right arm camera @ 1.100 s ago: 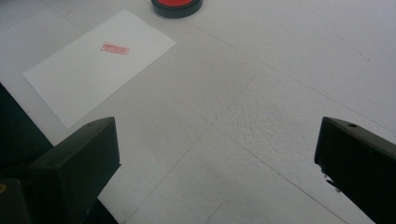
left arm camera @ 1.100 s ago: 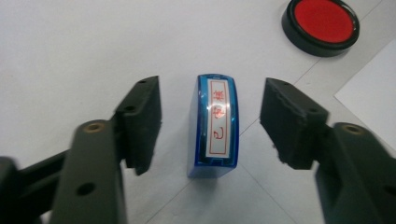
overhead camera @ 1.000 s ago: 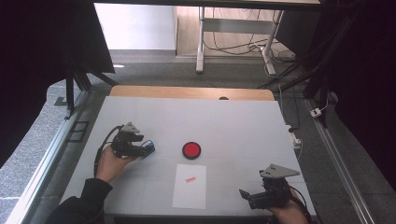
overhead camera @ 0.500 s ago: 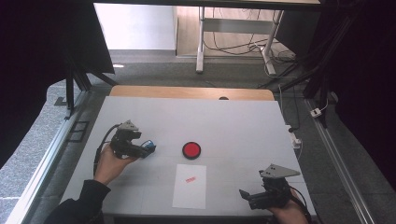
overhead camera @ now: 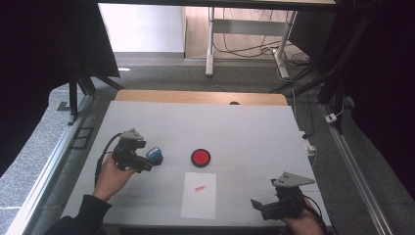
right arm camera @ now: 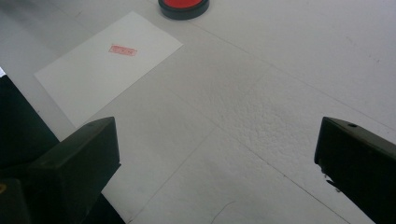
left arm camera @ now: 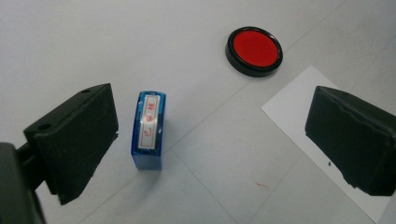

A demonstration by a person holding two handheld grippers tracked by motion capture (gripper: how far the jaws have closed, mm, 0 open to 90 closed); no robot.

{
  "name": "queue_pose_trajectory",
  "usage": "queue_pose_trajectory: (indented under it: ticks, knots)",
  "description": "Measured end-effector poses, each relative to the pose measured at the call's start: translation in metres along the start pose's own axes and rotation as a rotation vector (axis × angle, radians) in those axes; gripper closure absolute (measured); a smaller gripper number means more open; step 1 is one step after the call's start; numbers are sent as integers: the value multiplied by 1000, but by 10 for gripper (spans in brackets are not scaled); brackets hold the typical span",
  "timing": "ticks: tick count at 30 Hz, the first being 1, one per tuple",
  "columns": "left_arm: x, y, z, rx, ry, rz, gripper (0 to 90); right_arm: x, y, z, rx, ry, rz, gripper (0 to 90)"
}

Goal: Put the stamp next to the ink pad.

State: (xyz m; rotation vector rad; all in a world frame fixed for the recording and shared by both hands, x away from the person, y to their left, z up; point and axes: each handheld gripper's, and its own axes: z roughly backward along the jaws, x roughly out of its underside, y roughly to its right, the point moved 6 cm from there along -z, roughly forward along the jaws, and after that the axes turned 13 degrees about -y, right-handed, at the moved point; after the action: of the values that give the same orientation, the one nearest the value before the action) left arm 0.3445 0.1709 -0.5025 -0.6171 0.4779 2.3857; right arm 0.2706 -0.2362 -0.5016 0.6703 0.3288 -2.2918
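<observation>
Blue stamp (left arm camera: 149, 128) free between just-opening left claw (left arm camera: 210, 140) jaws.

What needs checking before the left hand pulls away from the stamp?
1. Left gripper jaws open: ok, they have just been opening, and stand wide.
2. Blue stamp free of the jaws: ok, gap on both sides.
3. Stamp resting stably on the table: ok, lying label up.
4. Print on the paper: ok, a red mark shows.
5. Red ink pad out of the way: ok, apart from stamp.
6. Right gripper empty: ok, open over bare table.
</observation>
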Motion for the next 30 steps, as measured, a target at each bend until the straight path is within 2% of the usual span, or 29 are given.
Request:
queue_pose_trajectory:
  ticks: [13,30]
  knots:
    - [11,10,9,23,31,4,13,0,0,0,-14,3,-2,1]
    - [30,25,23,13,54,-2,3,-1,0,0,-23,6,-1,1]
